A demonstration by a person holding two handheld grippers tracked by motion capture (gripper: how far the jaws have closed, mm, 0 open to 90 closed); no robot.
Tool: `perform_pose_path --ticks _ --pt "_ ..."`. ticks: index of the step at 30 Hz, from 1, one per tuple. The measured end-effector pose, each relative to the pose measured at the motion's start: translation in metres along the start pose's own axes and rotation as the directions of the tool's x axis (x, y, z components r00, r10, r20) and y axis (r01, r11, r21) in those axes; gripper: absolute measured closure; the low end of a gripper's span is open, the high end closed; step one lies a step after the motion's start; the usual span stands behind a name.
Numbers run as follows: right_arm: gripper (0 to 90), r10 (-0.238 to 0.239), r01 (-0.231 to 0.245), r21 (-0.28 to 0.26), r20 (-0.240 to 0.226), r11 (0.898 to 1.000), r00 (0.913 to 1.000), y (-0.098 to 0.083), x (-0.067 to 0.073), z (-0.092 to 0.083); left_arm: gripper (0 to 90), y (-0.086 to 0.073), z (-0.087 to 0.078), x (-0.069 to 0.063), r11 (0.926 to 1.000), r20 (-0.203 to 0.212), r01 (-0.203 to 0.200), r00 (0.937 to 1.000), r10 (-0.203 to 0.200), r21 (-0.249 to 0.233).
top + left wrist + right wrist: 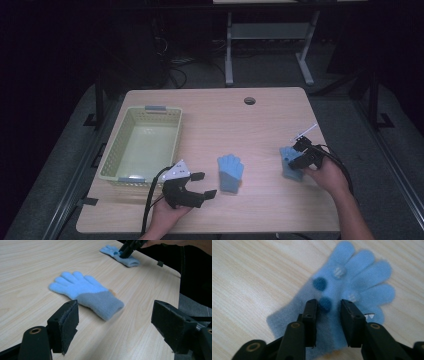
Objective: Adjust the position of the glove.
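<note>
a: what's on the counter [210, 115]?

b: in the high view, a pale yellow-green basket [116, 150] sits at centre left of the frame. two blue gloves lie to its right — the middle glove [230, 172] just below the frame's centre, the right glove [289, 162] toward the right edge of the wood.

a: and the left claw [201, 184]?

b: low in the high view, just left of the middle glove, held in the left hand [167, 216]. its jaws are spread wide with nothing between them. in the left gripper view the middle glove lies flat ahead of the jaws, fingers toward the upper left of the frame, grey-blue cuff toward the lower right, apart from both jaws.

a: the right claw [300, 152]?

b: it is down over the right glove, held in the right hand [325, 175]. in the right gripper view the jaws stand at a narrow gap over the glove's palm, a dark blue dot between them, a second dot just above. whether the pads are actually pinching the fabric i cannot tell — the jaws are not closed together.

a: how does that glove lie?

b: flat on the wood, fingers fanned to the upper right of the right gripper view, cuff at the lower left. small pale striped patches show on it.

a: anything else?

b: a round hole [249, 100] in the counter near its far edge.
</note>
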State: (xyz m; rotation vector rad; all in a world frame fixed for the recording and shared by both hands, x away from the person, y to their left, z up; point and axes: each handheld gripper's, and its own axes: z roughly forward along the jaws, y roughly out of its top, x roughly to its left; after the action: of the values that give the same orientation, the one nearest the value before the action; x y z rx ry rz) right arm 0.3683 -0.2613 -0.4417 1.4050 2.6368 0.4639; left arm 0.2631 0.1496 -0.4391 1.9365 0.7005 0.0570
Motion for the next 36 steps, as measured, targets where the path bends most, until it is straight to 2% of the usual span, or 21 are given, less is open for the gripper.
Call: perform_pose_path --ticks 5,8,13,19,20,24,26,28,29,30,33,36 --pt "77.0 0.005 -0.005 0.002 -0.006 1.000 1.0000 0.001 -0.001 0.000 21.9 0.000 0.001 0.000 1.0000 0.002 0.004 1.0000 -0.004 0.004" --pt "80.7 0.027 -0.027 0.006 -0.030 1.000 0.9992 0.001 -0.003 -0.001 22.0 -0.001 0.001 -0.001 1.0000 0.001 0.002 1.0000 -0.002 0.002" --pt "81.9 0.020 -0.020 -0.010 -0.019 1.000 0.9996 0.000 0.000 -0.007 22.1 -0.001 -0.001 -0.002 0.9999 -0.005 -0.011 0.9999 0.011 -0.005" --pt "82.2 -0.006 0.005 -0.055 -0.011 0.998 0.9999 0.002 0.009 -0.024 22.0 0.000 -0.001 0.000 0.9999 -0.004 0.006 1.0000 -0.006 -0.008" --pt "82.2 -0.017 0.015 -0.087 -0.013 0.996 0.9998 0.006 0.015 -0.036 22.1 0.000 -0.001 0.000 1.0000 -0.003 0.004 1.0000 -0.004 -0.008" --pt "82.2 -0.044 0.039 -0.141 -0.030 0.989 0.9986 0.017 0.031 -0.054 22.1 0.000 0.000 -0.001 1.0000 -0.001 0.000 1.0000 0.000 -0.008" --pt "82.3 -0.075 0.069 -0.156 -0.037 0.985 0.9965 0.024 0.041 -0.059 22.1 -0.001 0.000 -0.001 1.0000 -0.002 0.000 1.0000 0.000 -0.009" --pt "82.3 -0.085 0.077 -0.163 -0.039 0.984 0.9956 0.027 0.046 -0.061 22.0 -0.001 0.000 -0.001 1.0000 -0.003 0.001 1.0000 -0.001 -0.008" --pt "82.3 -0.114 0.101 -0.176 -0.063 0.979 0.9915 0.036 0.060 -0.062 22.1 0.000 -0.002 0.000 0.9999 -0.006 0.000 1.0000 0.000 -0.012" --pt "82.2 -0.133 0.120 -0.170 -0.065 0.978 0.9890 0.040 0.066 -0.062 22.0 0.000 -0.002 0.000 1.0000 -0.007 0.000 1.0000 0.000 -0.010" --pt "82.2 -0.182 0.170 -0.156 -0.063 0.973 0.9813 0.052 0.083 -0.059 22.1 0.000 -0.003 0.001 0.9999 -0.011 0.005 0.9999 -0.005 -0.013" --pt "82.2 -0.207 0.193 -0.153 -0.080 0.969 0.9750 0.062 0.097 -0.054 22.1 0.000 -0.004 0.001 0.9999 -0.013 0.001 0.9999 -0.002 -0.017"
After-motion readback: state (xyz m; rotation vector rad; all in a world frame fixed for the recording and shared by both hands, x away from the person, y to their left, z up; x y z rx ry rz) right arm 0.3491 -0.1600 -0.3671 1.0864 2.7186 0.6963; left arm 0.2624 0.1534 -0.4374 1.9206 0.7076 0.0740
